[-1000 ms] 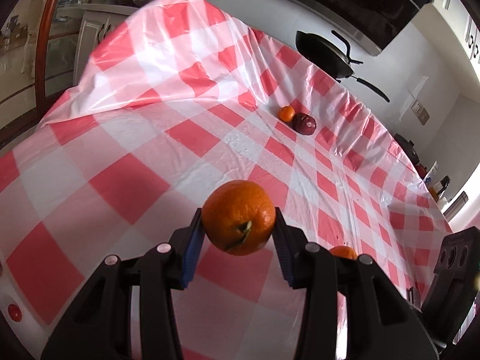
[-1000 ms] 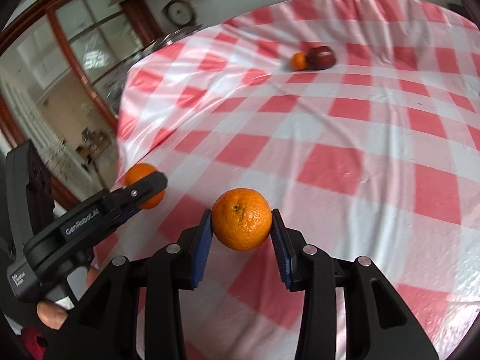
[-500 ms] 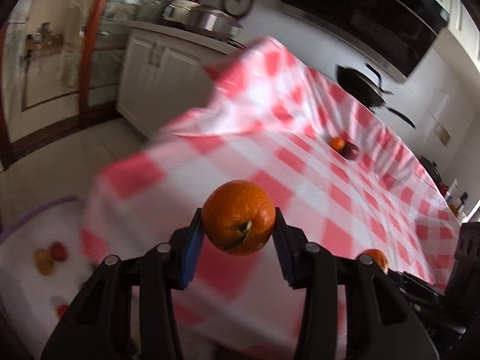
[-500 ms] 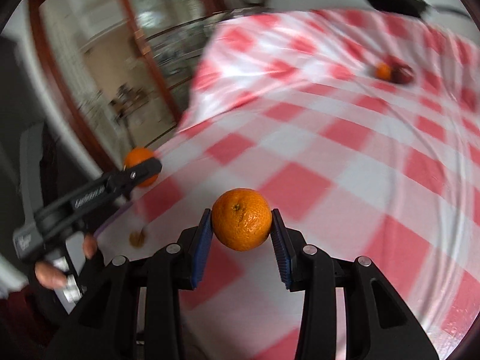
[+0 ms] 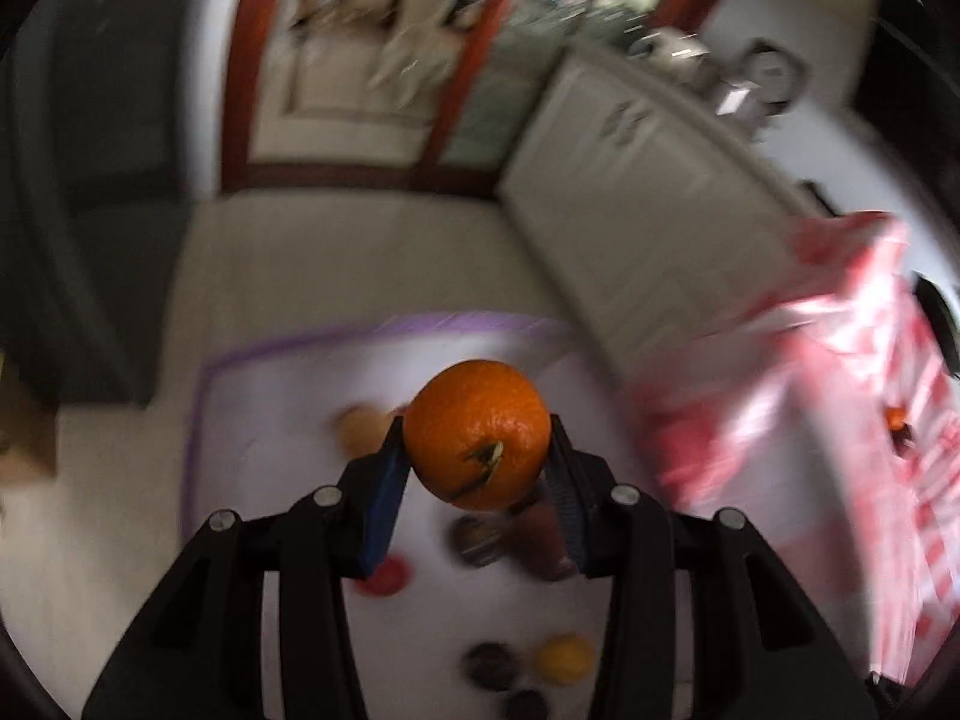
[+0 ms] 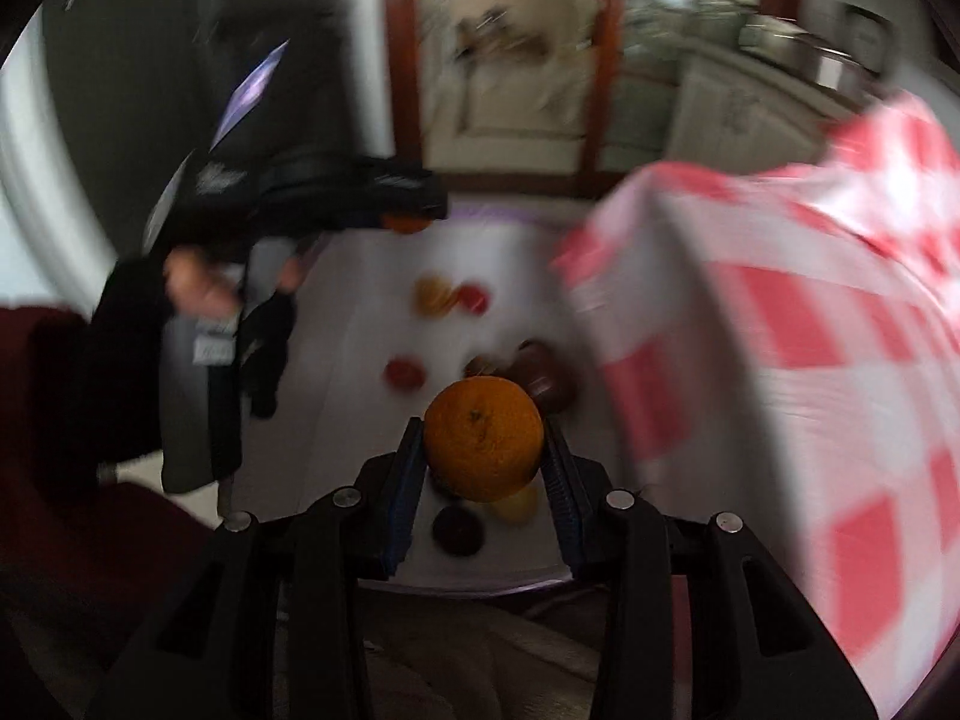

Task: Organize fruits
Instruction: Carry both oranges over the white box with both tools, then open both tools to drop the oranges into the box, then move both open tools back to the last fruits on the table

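Left gripper's fingers (image 5: 384,480) clamping an orange (image 5: 477,433), right gripper (image 6: 483,463) squeezing a second orange (image 6: 483,429), both hanging over a white mat (image 5: 288,408) holding blurred fruit.

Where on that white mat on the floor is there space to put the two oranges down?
The white mat with the purple edge looks bare along its far purple border and its left side. It is crowded at the near end, beside the red checked tablecloth, where the blurred dark, red and yellow fruits cluster.

No readable text; white print on the left gripper (image 6: 414,219) body and its small label are motion-blurred.
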The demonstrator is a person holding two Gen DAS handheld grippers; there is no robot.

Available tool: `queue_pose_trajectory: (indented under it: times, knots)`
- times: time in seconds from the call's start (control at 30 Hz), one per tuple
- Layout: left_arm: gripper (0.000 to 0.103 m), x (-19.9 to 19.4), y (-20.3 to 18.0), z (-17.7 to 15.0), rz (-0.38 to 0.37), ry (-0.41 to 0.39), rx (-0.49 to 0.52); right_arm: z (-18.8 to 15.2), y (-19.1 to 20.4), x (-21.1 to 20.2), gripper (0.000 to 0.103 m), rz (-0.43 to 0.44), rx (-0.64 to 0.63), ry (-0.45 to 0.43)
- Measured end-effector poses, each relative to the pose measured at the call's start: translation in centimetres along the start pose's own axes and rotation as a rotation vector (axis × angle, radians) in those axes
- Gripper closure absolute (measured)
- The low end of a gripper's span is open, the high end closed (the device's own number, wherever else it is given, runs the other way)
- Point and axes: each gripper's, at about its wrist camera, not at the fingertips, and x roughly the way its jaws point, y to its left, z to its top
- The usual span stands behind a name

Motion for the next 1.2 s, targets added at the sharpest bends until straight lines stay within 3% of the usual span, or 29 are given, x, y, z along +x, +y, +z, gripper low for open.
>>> queue_pose_trajectory:
  times: [0.07,0.2,0.33,0.43,0.57,0.7,0.77,0.83,0.9,1.03,1.2]
  knots:
    - [0.059,1.4,1.3,-0.6,0.049,0.051,-0.022,0.0,1.2,2.4,0.064,-0.003,-0.057,0.076]
    - [0.059,3.8,3.0,-1.5,0.128,0.147,-0.035,-0.3,1.0,6.4,0.064,0.016,-0.033,0.198]
    - [0.058,4.9,2.3,-1.1,0.214,0.167,0.045,-1.3,0.4,9.8,0.064,-0.008,-0.028,0.303]
    - [0.057,5.4,1.9,-1.2,0.225,0.192,0.069,-2.2,-0.1,12.0,0.064,-0.012,-0.016,0.382]
    - [0.057,5.5,0.8,-1.9,0.280,0.178,0.148,-2.6,-0.5,13.1,0.064,0.002,-0.028,0.406]
    - [0.057,5.6,0.4,-2.8,0.295,0.193,0.162,-3.1,0.1,13.5,0.063,-0.001,-0.060,0.423]
    - [0.050,5.7,0.4,-2.8,0.299,0.203,0.160,-3.2,0.2,13.6,0.059,-0.004,-0.066,0.428]
    - [0.028,5.7,0.5,-2.8,0.301,0.195,0.148,-3.0,0.1,13.9,0.049,-0.010,-0.063,0.430]
    - [0.021,5.4,0.7,-2.6,0.311,0.168,0.130,-3.0,0.0,13.6,0.045,-0.011,-0.062,0.421]
    - [0.018,5.7,1.0,-2.5,0.329,0.172,0.118,-3.1,0.7,12.1,0.033,-0.009,-0.087,0.400]
    - [0.015,6.0,0.8,-2.5,0.349,0.174,0.123,-2.8,0.8,11.5,0.031,-0.015,-0.102,0.383]
